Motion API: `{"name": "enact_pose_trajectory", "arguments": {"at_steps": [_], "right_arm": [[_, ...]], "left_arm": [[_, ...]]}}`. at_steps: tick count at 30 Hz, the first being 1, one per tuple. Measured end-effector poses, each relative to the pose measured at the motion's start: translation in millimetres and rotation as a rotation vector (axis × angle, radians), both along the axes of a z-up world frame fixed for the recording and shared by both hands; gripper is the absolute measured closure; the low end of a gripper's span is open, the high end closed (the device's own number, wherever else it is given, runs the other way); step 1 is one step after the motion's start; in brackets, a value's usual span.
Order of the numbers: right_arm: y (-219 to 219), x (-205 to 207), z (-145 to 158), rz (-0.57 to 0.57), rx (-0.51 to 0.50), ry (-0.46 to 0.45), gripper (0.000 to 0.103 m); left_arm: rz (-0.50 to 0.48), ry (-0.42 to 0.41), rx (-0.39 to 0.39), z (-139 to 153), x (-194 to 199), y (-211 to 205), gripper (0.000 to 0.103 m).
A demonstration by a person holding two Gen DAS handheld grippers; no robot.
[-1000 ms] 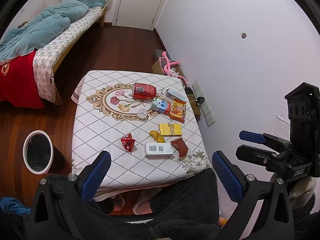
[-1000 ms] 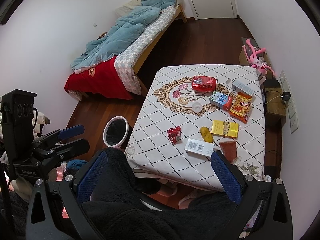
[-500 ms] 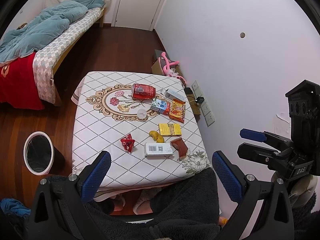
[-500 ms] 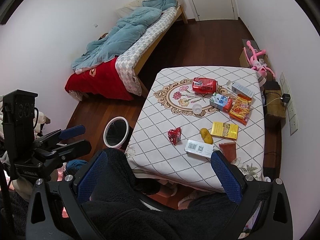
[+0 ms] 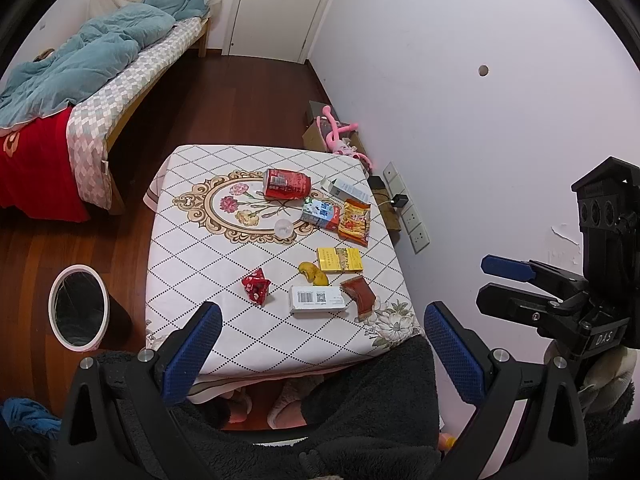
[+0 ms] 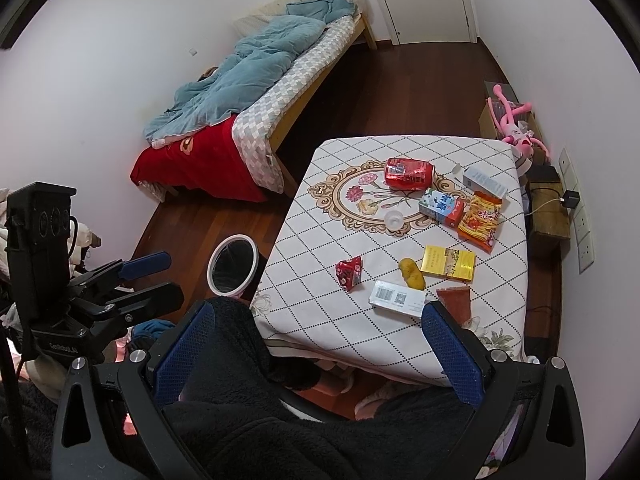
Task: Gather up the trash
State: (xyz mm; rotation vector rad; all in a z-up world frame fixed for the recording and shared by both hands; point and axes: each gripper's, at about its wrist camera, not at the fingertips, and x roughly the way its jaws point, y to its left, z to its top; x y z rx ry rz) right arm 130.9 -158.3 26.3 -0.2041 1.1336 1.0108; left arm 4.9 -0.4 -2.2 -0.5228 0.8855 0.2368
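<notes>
Little has been moved since earlier: both tongs, left (image 5: 320, 356) and right (image 6: 316, 356), are held wide open and empty, wrappers, boxes and crushed red can (image 5: 286, 183) uncollected on the surface (image 5: 192, 264) ahead.

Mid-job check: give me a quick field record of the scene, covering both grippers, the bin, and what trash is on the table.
left gripper: open, holding nothing, short of the table
right gripper: open, holding nothing
trash bin: on the floor left of the table, nothing visible inside
table: patterned cloth, items toward its right half
near items: red wrapper, white barcode box, banana peel, brown packet
far items: red can on its side, yellow box, orange snack bag
</notes>
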Motion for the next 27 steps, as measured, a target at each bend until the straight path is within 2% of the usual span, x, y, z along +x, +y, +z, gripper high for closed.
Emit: {"name": "enact_pose_trajectory", "arguments": {"at_steps": [14, 17, 20, 23, 24, 27], "right_arm": [[0.0, -1.8, 1.5, 0.002, 0.003, -0.001, 0.000], [-0.4, 0.5, 6.4, -0.008, 0.012, 0.000, 0.000], [-0.1, 3.8, 2.9, -0.033, -0.002, -0.003, 0.000], [6.0, 8.6, -20.9, -0.052, -0.062, -0.037, 0.000], [11.6, 13.6, -34.9, -0.058, -0.102, -0.057, 0.000], [27.5, 21.9, -86.5, -0.059, -0.201, -0.088, 0.000]], "left_arm": [[-0.004, 0.001, 0.012, 3.5, -1.1, -2.4, 0.000], [0.022, 0.032, 0.048, -2.0, 2.5, -1.9, 0.000], [0.106, 0.100, 0.197, -25.0, 13.2, 2.9, 0.000], [0.180, 0.196, 0.316, -68.7, 26.5, 14.6, 0.000], [0.195, 0.228, 0.324, -83.8, 28.9, 20.0, 0.000], [0.222, 0.324, 0.286, -139.8, 35.6, 38.9, 0.000]]}}
